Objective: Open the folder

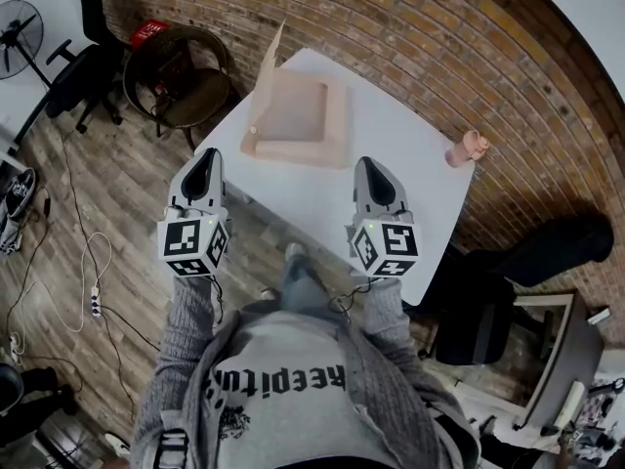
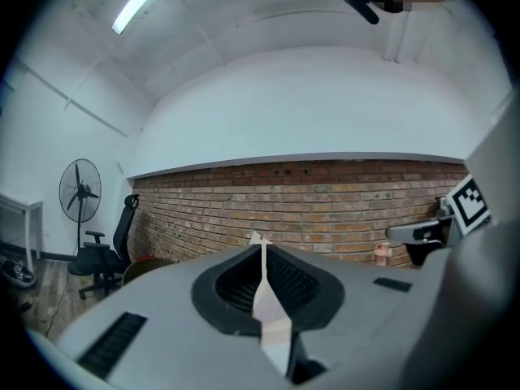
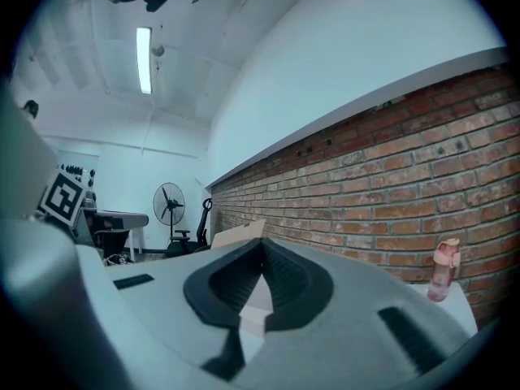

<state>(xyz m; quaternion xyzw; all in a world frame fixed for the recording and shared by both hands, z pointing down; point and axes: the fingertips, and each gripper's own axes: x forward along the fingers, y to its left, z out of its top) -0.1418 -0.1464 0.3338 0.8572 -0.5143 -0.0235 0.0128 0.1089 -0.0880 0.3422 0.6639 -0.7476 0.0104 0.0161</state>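
Note:
A peach-coloured folder (image 1: 298, 115) lies on the far left part of the white table (image 1: 410, 154), its cover (image 1: 266, 76) standing up along the left side. My left gripper (image 1: 205, 156) hovers at the table's near left edge and is shut on nothing, short of the folder. Over the table's near side, my right gripper (image 1: 369, 164) is also shut and empty, to the right of the folder. In the left gripper view the closed jaws (image 2: 263, 250) frame a sliver of the folder (image 2: 264, 303). The right gripper view shows shut jaws (image 3: 262, 244) with the folder's cover (image 3: 236, 236) behind.
A pink bottle (image 1: 467, 149) stands at the table's right edge. A round chair (image 1: 181, 71), an office chair (image 1: 83, 66) and a fan (image 1: 20, 32) are to the left. A black chair (image 1: 527, 262) stands right. Cables (image 1: 93, 301) lie on the floor. A brick wall runs behind the table.

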